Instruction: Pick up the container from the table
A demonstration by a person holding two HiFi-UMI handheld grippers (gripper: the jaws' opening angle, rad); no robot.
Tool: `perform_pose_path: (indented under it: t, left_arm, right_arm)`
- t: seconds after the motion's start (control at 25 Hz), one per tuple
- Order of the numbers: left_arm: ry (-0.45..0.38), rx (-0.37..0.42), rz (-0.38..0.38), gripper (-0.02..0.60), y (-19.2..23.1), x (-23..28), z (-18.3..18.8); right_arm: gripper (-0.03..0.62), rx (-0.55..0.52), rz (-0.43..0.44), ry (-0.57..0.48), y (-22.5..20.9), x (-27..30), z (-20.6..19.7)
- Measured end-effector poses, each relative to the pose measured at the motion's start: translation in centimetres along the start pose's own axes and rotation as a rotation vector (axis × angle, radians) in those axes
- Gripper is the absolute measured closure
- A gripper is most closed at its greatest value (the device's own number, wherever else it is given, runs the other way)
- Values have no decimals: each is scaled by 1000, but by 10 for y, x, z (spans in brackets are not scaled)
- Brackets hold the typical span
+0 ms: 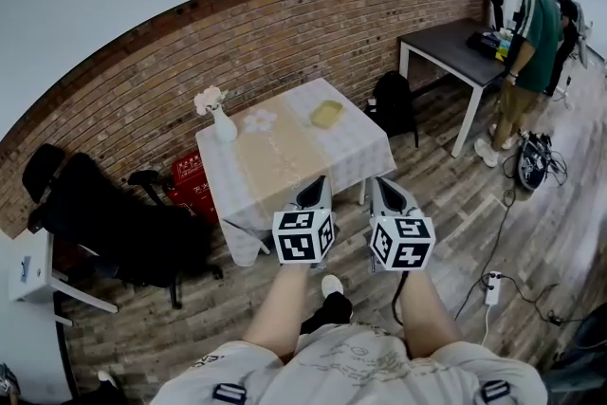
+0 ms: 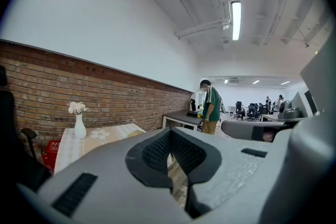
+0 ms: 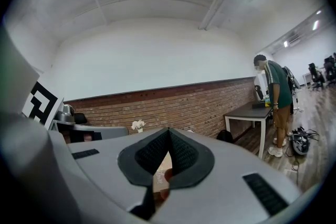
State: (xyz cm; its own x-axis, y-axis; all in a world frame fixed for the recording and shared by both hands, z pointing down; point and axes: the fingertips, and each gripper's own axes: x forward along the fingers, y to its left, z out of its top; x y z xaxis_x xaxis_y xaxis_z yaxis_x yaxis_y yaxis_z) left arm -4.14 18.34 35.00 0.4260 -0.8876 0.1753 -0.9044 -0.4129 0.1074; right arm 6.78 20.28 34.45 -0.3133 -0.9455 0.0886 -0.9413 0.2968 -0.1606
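Observation:
A shallow yellow container (image 1: 326, 114) lies near the far right corner of a small table with a white cloth (image 1: 356, 152). A beige runner crosses the cloth. Both grippers hang side by side over the floor on the near side of the table, well short of the container. My left gripper (image 1: 313, 192) (image 2: 170, 132) is shut with nothing in it. My right gripper (image 1: 385, 191) (image 3: 168, 132) is shut and holds nothing too. Neither gripper view shows the container; the jaws hide the tabletop.
A white vase of flowers (image 1: 221, 120) (image 2: 79, 122) stands at the table's far left. Red crates (image 1: 187, 177) and a black office chair (image 1: 114, 223) are left of it, a black backpack (image 1: 393, 101) to the right. Two people (image 1: 531, 38) stand by a dark table (image 1: 453, 49). Cables and a power strip (image 1: 491, 287) lie on the floor.

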Motion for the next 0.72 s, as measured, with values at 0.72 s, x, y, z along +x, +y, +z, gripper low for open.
perform_pose_path:
  t: [0.72]
  left_arm:
    - [-43, 12, 6, 577, 37, 95, 19]
  right_arm:
    - [603, -42, 1, -44, -41, 94, 16]
